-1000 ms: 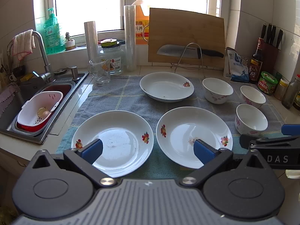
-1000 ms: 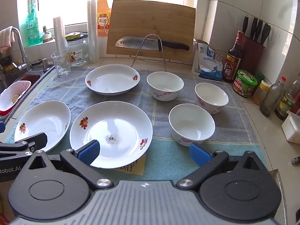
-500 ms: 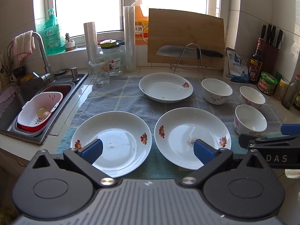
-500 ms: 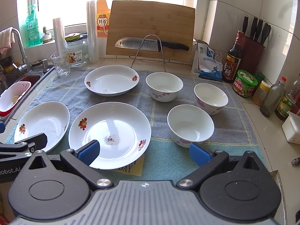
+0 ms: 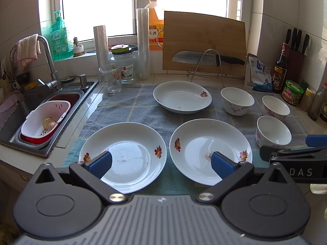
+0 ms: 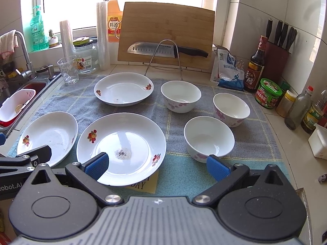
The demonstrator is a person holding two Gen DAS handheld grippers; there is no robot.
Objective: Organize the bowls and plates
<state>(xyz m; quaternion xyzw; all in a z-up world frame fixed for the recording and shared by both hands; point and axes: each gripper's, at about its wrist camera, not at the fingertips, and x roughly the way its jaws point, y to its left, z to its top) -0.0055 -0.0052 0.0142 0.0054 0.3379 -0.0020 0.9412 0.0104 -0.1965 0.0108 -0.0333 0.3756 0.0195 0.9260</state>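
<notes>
Three white plates with fruit prints lie on a grey-blue towel [image 5: 132,110]: a near left plate [image 5: 124,153], a near middle plate [image 5: 208,149] and a far plate [image 5: 181,100]. Three white floral bowls stand to the right: a far bowl [image 6: 180,96], a right bowl [image 6: 231,109] and a near bowl [image 6: 208,136]. My left gripper [image 5: 161,163] is open and empty above the near edges of the two near plates. My right gripper [image 6: 157,166] is open and empty, between the middle plate [image 6: 121,145] and the near bowl.
A sink [image 5: 40,106] with a white colander [image 5: 45,120] lies at the left. A glass [image 5: 109,80], jar, cutting board [image 5: 204,42] with a knife, a knife block and sauce bottles [image 6: 253,69] line the back and right wall.
Both grippers have shifted very slightly; the dishes sit a little lower and to the left in view. Nothing was taken hold of or moved.
</notes>
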